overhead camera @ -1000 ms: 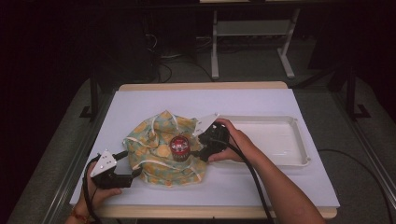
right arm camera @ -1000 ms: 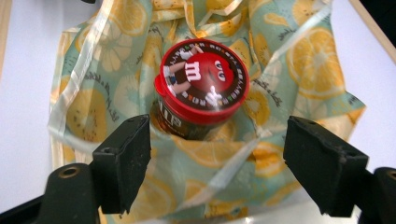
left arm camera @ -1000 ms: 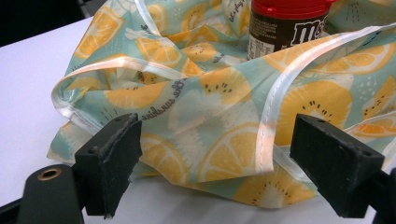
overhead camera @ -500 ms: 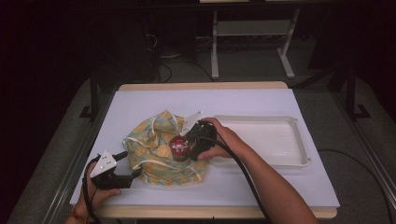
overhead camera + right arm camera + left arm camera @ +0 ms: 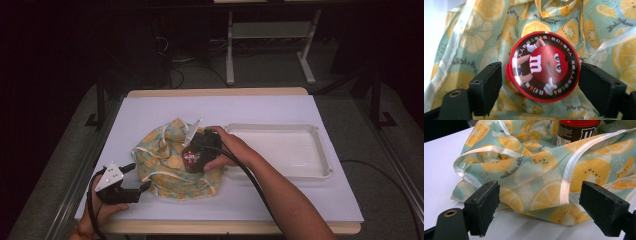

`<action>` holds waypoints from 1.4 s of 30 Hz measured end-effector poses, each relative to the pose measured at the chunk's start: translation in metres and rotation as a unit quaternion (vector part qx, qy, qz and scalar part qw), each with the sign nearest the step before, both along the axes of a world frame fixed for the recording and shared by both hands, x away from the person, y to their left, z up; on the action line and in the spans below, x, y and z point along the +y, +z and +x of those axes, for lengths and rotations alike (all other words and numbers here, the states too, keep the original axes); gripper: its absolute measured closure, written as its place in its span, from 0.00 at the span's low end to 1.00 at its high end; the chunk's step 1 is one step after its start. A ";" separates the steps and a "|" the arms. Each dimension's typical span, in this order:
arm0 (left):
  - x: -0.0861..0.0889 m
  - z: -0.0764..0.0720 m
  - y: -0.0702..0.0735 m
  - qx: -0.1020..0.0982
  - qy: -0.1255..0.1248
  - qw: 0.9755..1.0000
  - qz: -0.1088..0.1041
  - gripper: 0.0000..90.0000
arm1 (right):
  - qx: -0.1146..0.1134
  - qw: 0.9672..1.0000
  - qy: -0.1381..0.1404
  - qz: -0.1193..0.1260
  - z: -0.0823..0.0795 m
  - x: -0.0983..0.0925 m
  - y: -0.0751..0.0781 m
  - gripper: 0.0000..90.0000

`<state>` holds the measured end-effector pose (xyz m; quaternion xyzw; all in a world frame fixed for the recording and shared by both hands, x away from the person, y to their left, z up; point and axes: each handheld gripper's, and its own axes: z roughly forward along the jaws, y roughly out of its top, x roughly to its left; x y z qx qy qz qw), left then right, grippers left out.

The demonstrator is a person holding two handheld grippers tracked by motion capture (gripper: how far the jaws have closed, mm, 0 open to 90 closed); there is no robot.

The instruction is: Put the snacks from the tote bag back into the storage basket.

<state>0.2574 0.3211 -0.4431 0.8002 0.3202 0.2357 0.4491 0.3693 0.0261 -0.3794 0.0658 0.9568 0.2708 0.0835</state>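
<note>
Right gripper view: fingers (image 5: 600, 87) wide, flanking candy tin (image 5: 543, 66).

Handheld grippers, bare forearms
Left gripper (image 5: 131, 186): black body, grey three-cornered plate, black cable. Right gripper (image 5: 192, 156): black, blocky fingers (image 5: 485, 87), brass-ringed screw hole.

Lab-style recording bench
White-covered table (image 5: 300, 200) in a dark room, metal stand (image 5: 270, 45) and loose cables (image 5: 175, 62) at far side
</note>
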 end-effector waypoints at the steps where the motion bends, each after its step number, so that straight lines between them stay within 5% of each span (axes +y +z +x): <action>1: 0.000 0.000 0.000 0.000 0.000 1.000 0.001 0.18 | 0.002 1.000 0.001 -0.003 0.001 0.001 0.000 0.21; 18: 0.000 0.000 -0.001 0.003 -0.003 1.000 0.003 0.18 | 0.022 0.999 -0.010 -0.034 0.009 0.019 -0.007 0.25; 42: 0.000 0.000 -0.001 0.003 -0.005 1.000 0.006 0.18 | 0.016 0.999 -0.011 -0.030 0.007 0.021 -0.006 0.26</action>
